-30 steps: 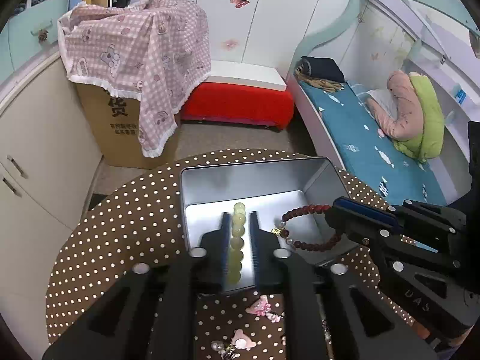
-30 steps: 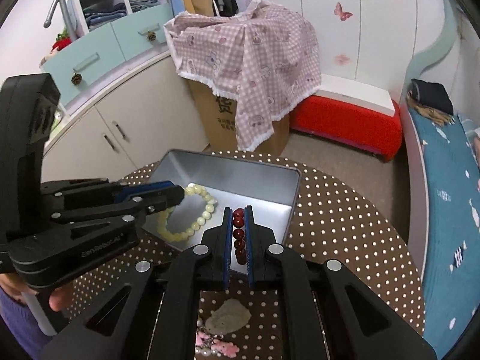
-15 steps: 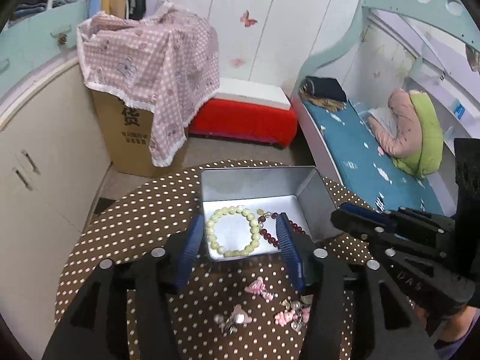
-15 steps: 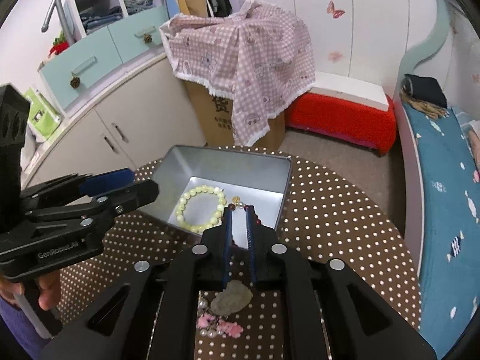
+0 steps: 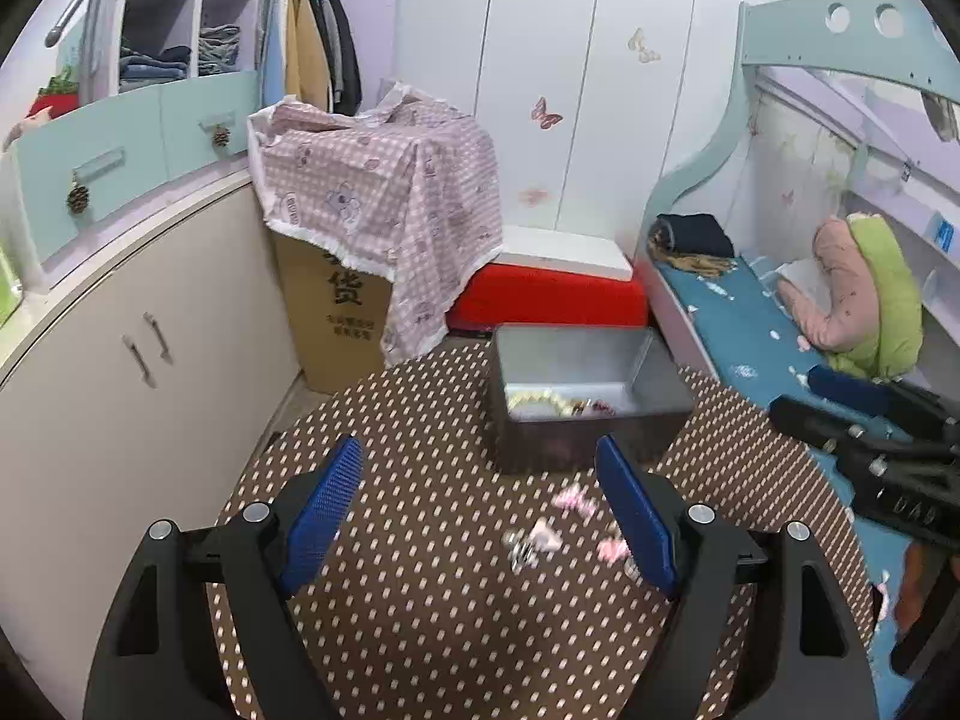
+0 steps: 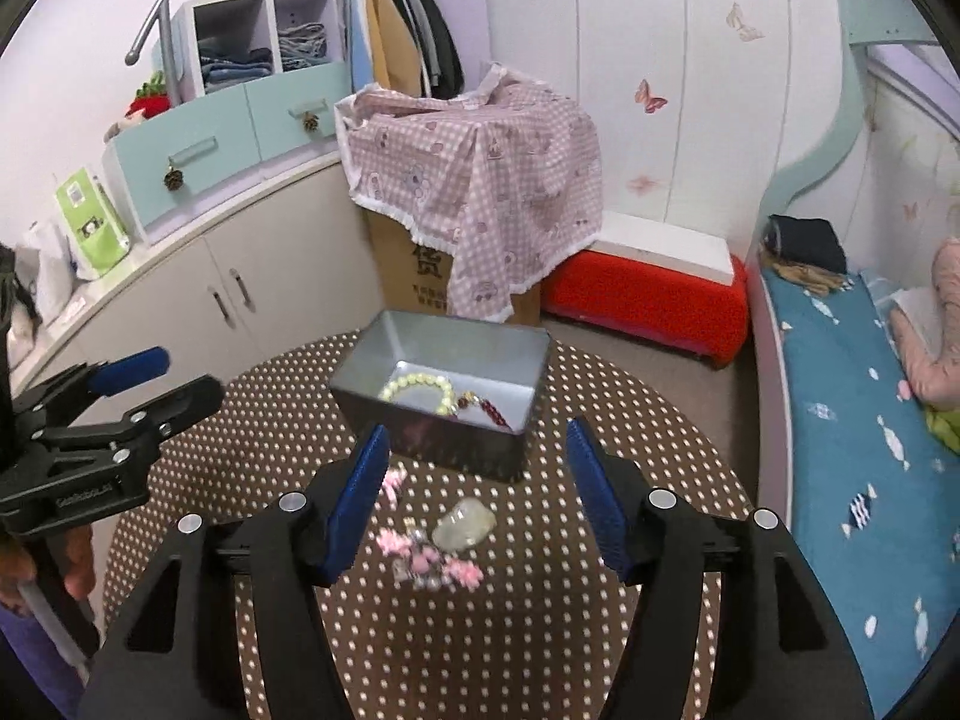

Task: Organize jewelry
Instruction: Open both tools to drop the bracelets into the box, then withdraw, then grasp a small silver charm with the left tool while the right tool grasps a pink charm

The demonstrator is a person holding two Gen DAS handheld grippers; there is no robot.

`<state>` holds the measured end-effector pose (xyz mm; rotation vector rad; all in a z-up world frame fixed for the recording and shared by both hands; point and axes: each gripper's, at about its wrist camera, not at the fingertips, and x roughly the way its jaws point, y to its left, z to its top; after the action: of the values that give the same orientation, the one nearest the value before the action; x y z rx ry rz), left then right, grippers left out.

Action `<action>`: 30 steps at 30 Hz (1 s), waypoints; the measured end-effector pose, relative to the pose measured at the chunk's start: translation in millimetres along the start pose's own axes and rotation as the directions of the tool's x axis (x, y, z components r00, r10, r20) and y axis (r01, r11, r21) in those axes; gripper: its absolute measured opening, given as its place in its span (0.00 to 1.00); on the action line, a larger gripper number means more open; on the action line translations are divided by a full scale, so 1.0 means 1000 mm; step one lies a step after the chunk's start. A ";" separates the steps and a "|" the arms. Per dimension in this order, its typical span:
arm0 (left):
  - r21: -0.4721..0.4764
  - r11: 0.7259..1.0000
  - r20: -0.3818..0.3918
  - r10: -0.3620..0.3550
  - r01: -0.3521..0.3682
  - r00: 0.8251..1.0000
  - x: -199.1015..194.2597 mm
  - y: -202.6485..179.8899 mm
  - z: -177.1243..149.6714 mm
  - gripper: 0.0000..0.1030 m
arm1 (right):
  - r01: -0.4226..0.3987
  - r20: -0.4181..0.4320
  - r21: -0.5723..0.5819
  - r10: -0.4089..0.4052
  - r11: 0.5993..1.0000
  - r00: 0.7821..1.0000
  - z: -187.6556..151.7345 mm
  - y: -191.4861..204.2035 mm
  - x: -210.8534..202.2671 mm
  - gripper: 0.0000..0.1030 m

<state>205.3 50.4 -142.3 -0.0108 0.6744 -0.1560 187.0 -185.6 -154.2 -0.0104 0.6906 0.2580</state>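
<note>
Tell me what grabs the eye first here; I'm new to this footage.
The grey tin at the middle of the dotted table, holding a pale bracelet and a dark red bracelet. Nearer, pink trinkets lie loose between the open right gripper.

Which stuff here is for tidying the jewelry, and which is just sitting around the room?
For the job:
metal box
pale green bracelet
dark red bracelet
pink trinkets
clear stone

Just sitting around:
checked cloth
cardboard box
red bench
bed
</note>
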 end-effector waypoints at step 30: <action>0.154 0.988 -0.228 0.028 0.008 0.973 0.097 -0.023 -0.060 0.52 | 0.000 -0.172 0.069 0.012 0.998 0.985 -0.077 -0.015 0.068 0.61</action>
<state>238.9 15.7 -248.1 0.1616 0.8922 -0.2012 192.1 -192.3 -257.8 0.0354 0.8721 0.2406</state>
